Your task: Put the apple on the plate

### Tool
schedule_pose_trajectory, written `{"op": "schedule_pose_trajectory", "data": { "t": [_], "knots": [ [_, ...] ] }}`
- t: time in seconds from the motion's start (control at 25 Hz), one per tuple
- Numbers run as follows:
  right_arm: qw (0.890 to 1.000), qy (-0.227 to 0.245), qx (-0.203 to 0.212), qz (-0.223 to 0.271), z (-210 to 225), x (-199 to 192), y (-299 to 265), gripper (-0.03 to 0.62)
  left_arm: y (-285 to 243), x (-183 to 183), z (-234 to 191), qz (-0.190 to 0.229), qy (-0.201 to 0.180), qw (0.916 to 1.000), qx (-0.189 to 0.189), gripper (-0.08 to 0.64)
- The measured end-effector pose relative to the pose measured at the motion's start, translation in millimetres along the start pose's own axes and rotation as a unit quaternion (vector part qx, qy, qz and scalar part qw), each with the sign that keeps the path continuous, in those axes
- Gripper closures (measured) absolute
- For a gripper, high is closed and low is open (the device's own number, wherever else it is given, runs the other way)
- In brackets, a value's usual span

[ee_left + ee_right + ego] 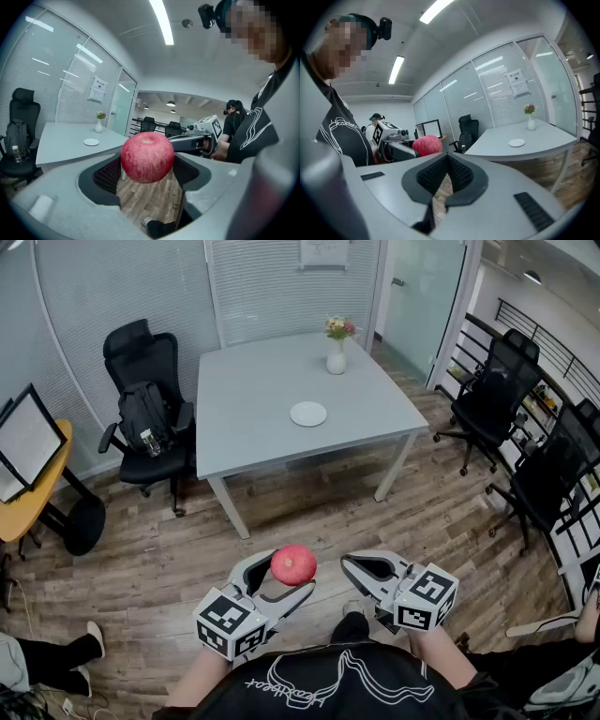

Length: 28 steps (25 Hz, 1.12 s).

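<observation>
A red apple (293, 564) sits between the jaws of my left gripper (287, 574), which is shut on it and held above the wooden floor, well short of the table. In the left gripper view the apple (147, 156) fills the gap between the dark pads (107, 175). Beside it on the right, my right gripper (346, 564) is shut with nothing in it, its pads (459, 173) meeting. The small white plate (308, 413) lies bare on the grey table (253, 418) ahead, and also shows as the plate (91, 142) and the plate (516, 142) in the two gripper views.
A white vase of flowers (337, 352) stands behind the plate. A black office chair with a backpack (145, 418) is left of the table, more black chairs (492, 404) to the right. A round wooden desk with a monitor (28, 442) is at far left.
</observation>
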State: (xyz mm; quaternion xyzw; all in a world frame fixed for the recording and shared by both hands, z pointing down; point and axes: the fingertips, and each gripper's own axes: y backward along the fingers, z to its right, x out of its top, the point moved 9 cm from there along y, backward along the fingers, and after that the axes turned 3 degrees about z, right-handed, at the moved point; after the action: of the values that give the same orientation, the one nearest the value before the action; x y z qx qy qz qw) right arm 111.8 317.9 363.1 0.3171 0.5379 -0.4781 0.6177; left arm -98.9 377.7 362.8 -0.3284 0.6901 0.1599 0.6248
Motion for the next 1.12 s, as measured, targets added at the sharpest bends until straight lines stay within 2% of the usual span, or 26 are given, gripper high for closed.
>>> {"op": "schedule_pose_trajectory", "data": {
  "t": [0.4,0.6,0.88,1.12],
  "knots": [
    [1.0,-0.013,-0.01,-0.017,-4,0,1,0.584,-2,5,-2,0.006,0.006,0.9998,-0.018,0.207],
    [0.999,-0.008,-0.024,-0.02,13,4,4,0.584,-19,12,-9,0.009,0.004,0.9996,-0.028,0.207],
    [0.999,-0.036,-0.038,0.006,79,12,-7,0.584,-68,25,-40,-0.007,0.009,0.9996,-0.026,0.208],
    [0.998,-0.053,-0.011,0.012,157,26,-33,0.584,-132,44,-86,-0.018,0.013,0.9997,-0.01,0.209]
  ]
}}
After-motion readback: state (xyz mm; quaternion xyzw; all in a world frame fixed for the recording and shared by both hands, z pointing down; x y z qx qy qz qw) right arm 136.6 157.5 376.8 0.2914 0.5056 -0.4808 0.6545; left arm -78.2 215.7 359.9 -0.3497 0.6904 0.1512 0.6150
